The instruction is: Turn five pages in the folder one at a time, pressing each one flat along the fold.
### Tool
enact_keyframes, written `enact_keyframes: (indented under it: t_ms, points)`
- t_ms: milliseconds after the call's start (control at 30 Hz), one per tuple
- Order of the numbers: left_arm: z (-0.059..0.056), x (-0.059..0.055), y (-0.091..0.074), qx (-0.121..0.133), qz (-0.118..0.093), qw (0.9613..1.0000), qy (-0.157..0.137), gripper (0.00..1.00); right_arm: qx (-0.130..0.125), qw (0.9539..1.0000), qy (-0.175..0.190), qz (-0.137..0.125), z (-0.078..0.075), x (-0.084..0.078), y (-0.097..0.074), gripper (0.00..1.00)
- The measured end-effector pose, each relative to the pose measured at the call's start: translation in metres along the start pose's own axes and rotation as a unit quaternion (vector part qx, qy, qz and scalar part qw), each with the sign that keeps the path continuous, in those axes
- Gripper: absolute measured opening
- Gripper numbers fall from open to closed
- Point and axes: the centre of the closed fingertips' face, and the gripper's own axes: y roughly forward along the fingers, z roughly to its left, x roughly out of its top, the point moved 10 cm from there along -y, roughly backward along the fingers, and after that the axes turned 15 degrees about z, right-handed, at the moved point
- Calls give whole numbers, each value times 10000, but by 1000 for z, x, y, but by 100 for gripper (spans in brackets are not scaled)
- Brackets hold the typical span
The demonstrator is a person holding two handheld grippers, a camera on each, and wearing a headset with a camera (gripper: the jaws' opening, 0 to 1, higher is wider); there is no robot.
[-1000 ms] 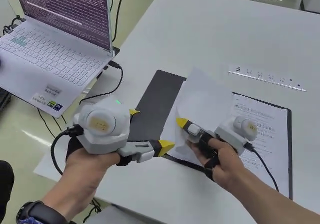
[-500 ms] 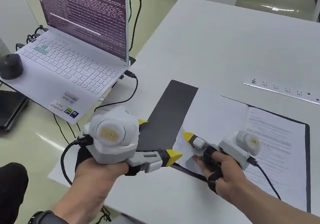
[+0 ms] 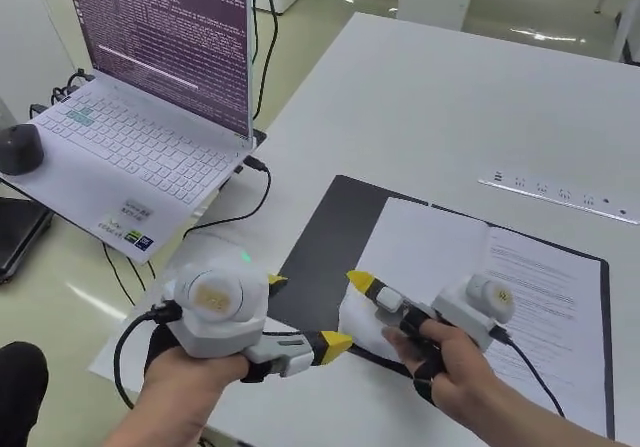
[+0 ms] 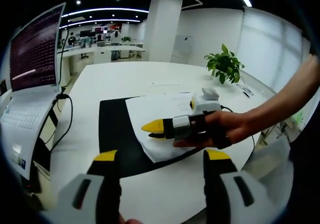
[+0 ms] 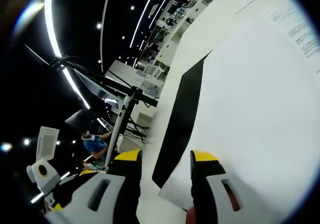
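Right gripper (image 3: 365,285): jaws parted, clasping nothing; lay on the turned page (image 3: 432,245), lower centre.
Left gripper (image 3: 305,314): released, beside the folder (image 3: 325,237), lower left.
Fold (image 3: 484,262): ran top-to-bottom, right of the right gripper's tips; the right gripper was nearer.

Open laptop (image 3: 130,137) far left of me, screen lit, cable (image 3: 240,192) plugged in; power strip (image 3: 555,192) far right on table (image 3: 450,97).

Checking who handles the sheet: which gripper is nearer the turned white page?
Right. The right gripper is over the page's near corner; the left gripper sits off it, by the black cover.
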Motion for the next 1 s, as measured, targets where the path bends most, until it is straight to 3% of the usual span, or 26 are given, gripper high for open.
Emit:
enact_keyframes:
  t_ms: [167,300,600,1000]
  points:
    - [0,-1,3,-7,-21,10000,-53,61,-160,9993,-326,75,2,-1,-18,39]
    - [2,-1,6,1,-19,10000,-56,56,-617,9943,-838,223,1,-6,-38,38]
    - [3,1,15,-50,15,10000,-55,47,-808,9922,-948,-36,2,-15,-80,38]
    - [3,12,29,-205,86,9997,120,28,-930,9908,-900,-391,-1,-14,-117,37]
